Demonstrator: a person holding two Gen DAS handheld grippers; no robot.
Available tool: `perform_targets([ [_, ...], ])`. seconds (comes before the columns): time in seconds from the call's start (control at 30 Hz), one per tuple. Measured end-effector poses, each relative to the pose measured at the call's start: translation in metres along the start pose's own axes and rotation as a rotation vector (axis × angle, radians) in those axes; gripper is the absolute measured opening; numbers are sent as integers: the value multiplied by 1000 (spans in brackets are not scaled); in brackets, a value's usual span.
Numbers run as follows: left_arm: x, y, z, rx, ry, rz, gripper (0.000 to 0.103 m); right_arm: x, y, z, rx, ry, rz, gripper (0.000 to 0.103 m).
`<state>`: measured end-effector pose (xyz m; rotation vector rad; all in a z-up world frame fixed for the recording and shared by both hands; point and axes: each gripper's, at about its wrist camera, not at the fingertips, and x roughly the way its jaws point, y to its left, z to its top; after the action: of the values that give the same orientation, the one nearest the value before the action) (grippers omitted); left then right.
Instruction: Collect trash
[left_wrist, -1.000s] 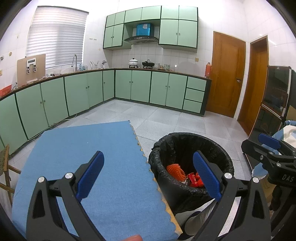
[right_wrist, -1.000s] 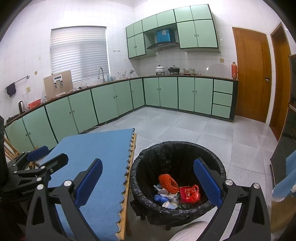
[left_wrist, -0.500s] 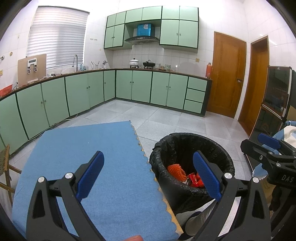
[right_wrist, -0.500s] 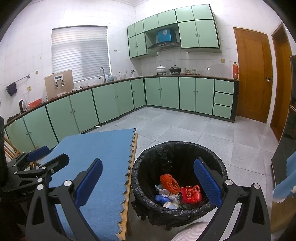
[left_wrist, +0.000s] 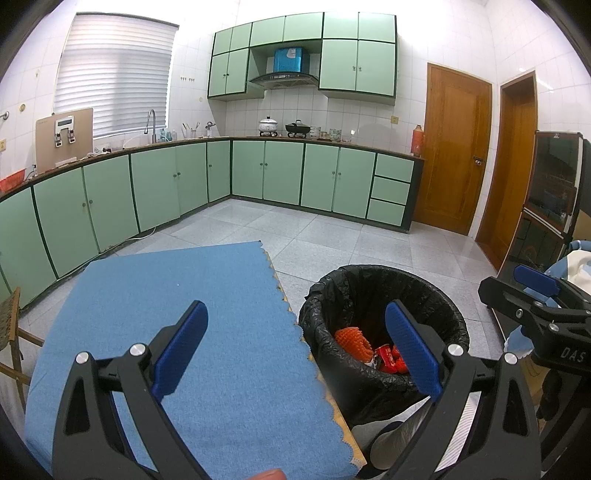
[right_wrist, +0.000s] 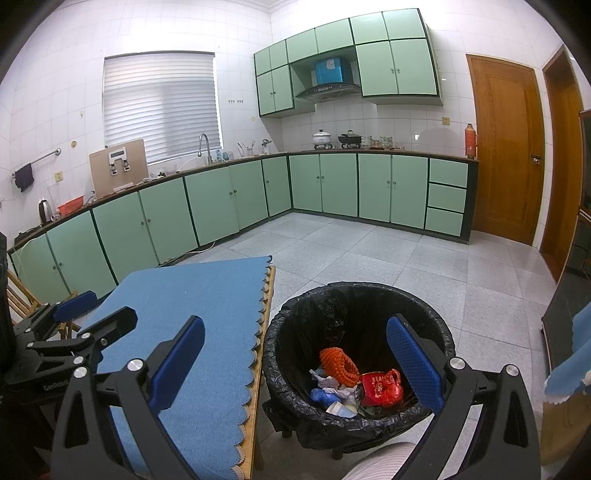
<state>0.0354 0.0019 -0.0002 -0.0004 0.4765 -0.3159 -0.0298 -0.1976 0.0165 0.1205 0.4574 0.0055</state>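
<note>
A round bin with a black liner (right_wrist: 295, 314) (left_wrist: 454, 325) stands on the floor beside the table's right edge. Inside lie an orange knobbly piece (right_wrist: 338, 363) (left_wrist: 349, 341), a red wrapper (right_wrist: 380, 387) (left_wrist: 388, 362), and blue and white crumpled scraps (right_wrist: 328, 391). My right gripper (right_wrist: 295, 362) hangs open above the bin's near-left rim, nothing between its blue pads. My left gripper (left_wrist: 295, 343) is open and empty over the table's right edge. Each gripper shows at the side of the other's view: the right one (left_wrist: 535, 295), the left one (right_wrist: 77, 325).
A blue cloth with a scalloped edge (left_wrist: 184, 314) (right_wrist: 207, 325) covers the wooden table. Green kitchen cabinets (left_wrist: 280, 173) run along the left and far walls, wooden doors (left_wrist: 454, 147) at the right. A dark glass cabinet (left_wrist: 554, 206) stands far right, a wooden chair (left_wrist: 11, 332) at the left.
Both views drift very slightly; the grippers stay open and empty, and the trash in the bin has not moved.
</note>
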Motion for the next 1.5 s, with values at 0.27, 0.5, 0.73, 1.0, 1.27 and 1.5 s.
perform_targets([
  [0.27, 0, 0, 0, 0, 0, 0, 94, 0, 0, 0, -1, -1, -1, 97],
  [0.5, 0, 0, 0, 1, -1, 2, 94, 0, 0, 0, -1, -1, -1, 97],
  [0.73, 0, 1, 0, 0, -1, 1, 94, 0, 1, 1, -2, 0, 0, 97],
  [1.0, 0, 1, -1, 1, 1, 0, 94, 0, 2, 1, -2, 1, 1, 97],
  [1.27, -1, 3, -1, -1, 3, 1, 94, 2, 3, 2, -3, 5, 6, 97],
  [1.5, -1, 5, -1, -3, 6, 0, 94, 7, -2, 3, -1, 13, 10, 97],
])
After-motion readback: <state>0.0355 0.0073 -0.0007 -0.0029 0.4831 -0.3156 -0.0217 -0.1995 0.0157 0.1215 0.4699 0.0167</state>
